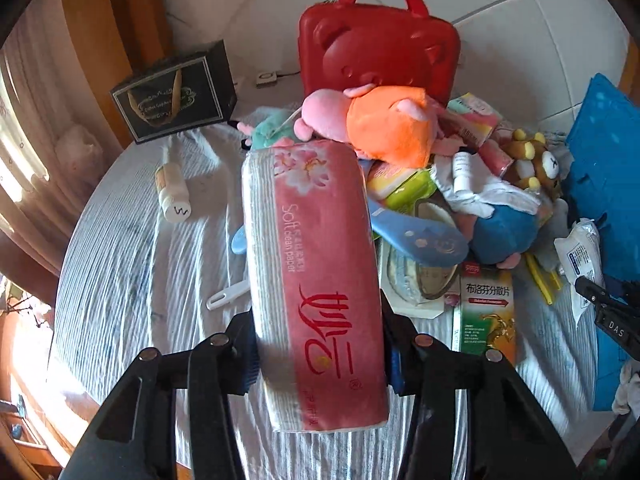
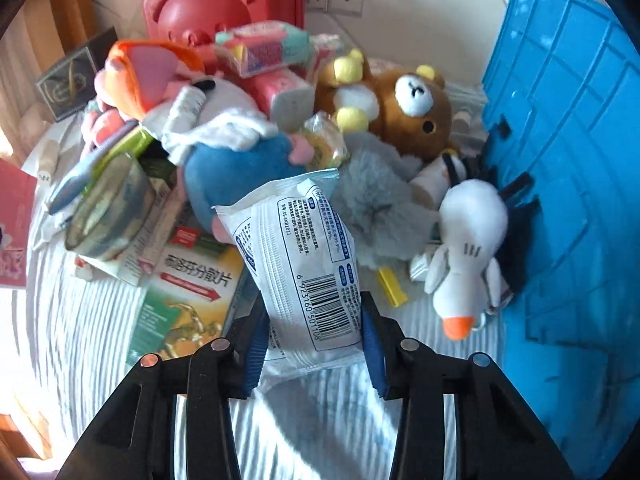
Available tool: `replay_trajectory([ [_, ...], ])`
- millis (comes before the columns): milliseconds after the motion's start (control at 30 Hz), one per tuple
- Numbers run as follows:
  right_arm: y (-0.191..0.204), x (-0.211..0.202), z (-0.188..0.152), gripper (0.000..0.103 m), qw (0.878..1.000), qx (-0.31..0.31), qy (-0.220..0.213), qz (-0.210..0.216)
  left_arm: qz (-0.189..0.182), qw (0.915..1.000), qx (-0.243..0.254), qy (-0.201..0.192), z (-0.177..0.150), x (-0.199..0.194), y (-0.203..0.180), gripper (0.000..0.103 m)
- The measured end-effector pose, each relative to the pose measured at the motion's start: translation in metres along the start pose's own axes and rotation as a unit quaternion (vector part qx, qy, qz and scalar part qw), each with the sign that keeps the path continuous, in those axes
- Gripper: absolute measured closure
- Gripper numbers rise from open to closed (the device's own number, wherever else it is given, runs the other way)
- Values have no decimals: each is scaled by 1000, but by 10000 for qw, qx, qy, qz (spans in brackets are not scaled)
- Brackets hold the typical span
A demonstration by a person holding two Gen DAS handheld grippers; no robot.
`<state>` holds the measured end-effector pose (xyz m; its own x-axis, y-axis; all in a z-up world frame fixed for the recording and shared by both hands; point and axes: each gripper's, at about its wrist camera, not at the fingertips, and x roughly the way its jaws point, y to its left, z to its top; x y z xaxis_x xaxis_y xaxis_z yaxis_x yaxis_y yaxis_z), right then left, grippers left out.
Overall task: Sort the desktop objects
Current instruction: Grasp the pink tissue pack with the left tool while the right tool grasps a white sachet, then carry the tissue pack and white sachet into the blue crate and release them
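Observation:
My left gripper [image 1: 320, 354] is shut on a pink tissue pack [image 1: 312, 264] and holds it lengthwise above the striped cloth. My right gripper [image 2: 314, 338] is shut on a white plastic packet with a barcode [image 2: 296, 256]; that packet and the right gripper's tip also show at the right edge of the left wrist view [image 1: 582, 256]. Behind both lies a pile: an orange and pink plush [image 1: 384, 124], a brown bear plush [image 2: 404, 108], a blue plush [image 2: 240, 172], a white duck plush [image 2: 468, 240] and a green medicine box [image 2: 188, 296].
A red bear-shaped case [image 1: 376, 44] stands at the back against the wall. A blue plastic crate [image 2: 572, 160] stands at the right. A black box [image 1: 176, 92] and a small white bottle [image 1: 172, 188] sit at the back left. A tape roll [image 2: 108, 208] lies left of the medicine box.

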<state>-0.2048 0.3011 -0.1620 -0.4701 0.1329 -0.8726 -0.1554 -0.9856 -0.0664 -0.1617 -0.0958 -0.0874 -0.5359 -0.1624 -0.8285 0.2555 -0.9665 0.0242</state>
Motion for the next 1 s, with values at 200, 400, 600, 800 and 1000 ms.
replay_trajectory([
  [200, -6, -97, 10, 62, 9945, 258, -1017, -66, -480, 9953, 461, -706, 14, -50, -35, 56],
  [400, -31, -195, 30, 62, 9773, 496, -1993, -512, -1106, 9793, 952, -1402, 38, -102, -95, 56],
  [600, -86, -266, 15, 62, 9592, 814, -2509, -1020, -1770, 9513, 1531, -2008, 59, -158, -178, 56],
  [800, -168, -306, -15, 62, 9408, 1233, -2581, -1821, -2340, 9200, 2056, -2379, 65, -206, -278, 56],
  [1000, -250, -302, -54, 62, 9335, 1716, -2194, -2256, -2829, 8930, 2731, -2190, 46, -232, -385, 56],
])
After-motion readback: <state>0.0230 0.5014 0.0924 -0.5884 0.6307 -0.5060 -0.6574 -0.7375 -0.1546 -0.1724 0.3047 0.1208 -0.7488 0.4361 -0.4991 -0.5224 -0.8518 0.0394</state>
